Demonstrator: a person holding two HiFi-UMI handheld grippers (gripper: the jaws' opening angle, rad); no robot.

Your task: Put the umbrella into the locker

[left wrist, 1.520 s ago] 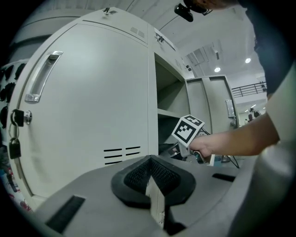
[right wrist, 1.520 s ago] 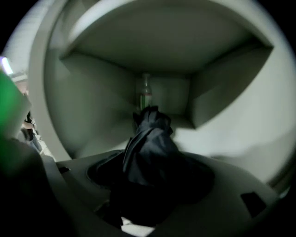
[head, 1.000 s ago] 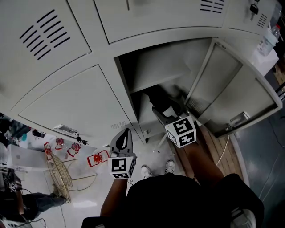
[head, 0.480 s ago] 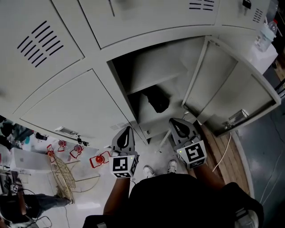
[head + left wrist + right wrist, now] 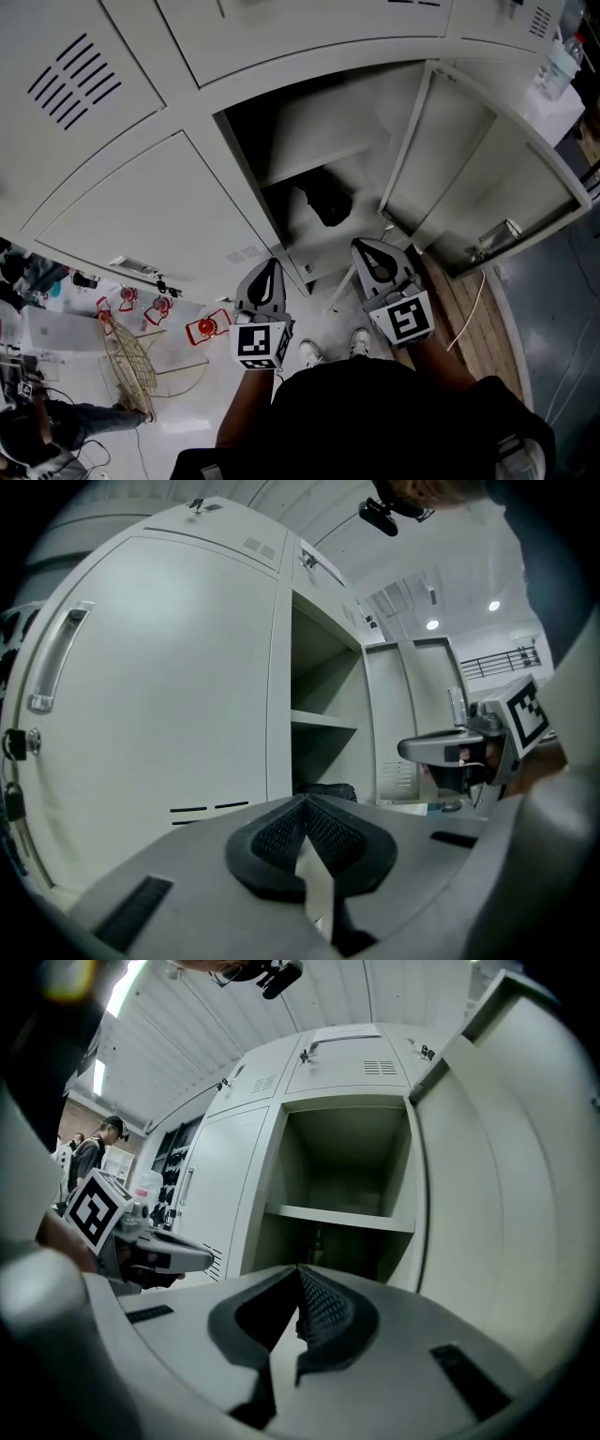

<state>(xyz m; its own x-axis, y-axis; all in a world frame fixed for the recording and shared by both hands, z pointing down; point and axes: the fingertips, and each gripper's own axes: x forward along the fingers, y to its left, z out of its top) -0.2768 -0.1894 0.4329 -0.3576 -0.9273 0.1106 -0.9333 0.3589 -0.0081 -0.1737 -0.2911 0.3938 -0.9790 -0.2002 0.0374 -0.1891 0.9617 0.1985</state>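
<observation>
The umbrella (image 5: 325, 199) lies in the locker (image 5: 246, 155), under its shelf (image 5: 323, 150); stowing looks done. The left hand-held gripper (image 5: 267, 272) and right hand-held gripper (image 5: 367, 251) hover outside, clenched on nothing. Closing the door (image 5: 469, 187) probably comes next.

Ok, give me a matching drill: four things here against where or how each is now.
1 black folded umbrella
2 pale grey metal locker door
3 right gripper
4 gold wire basket

A swung open
B on the floor
C under the locker shelf
D jaws shut, empty

Pairs: 1-C, 2-A, 3-D, 4-B
</observation>
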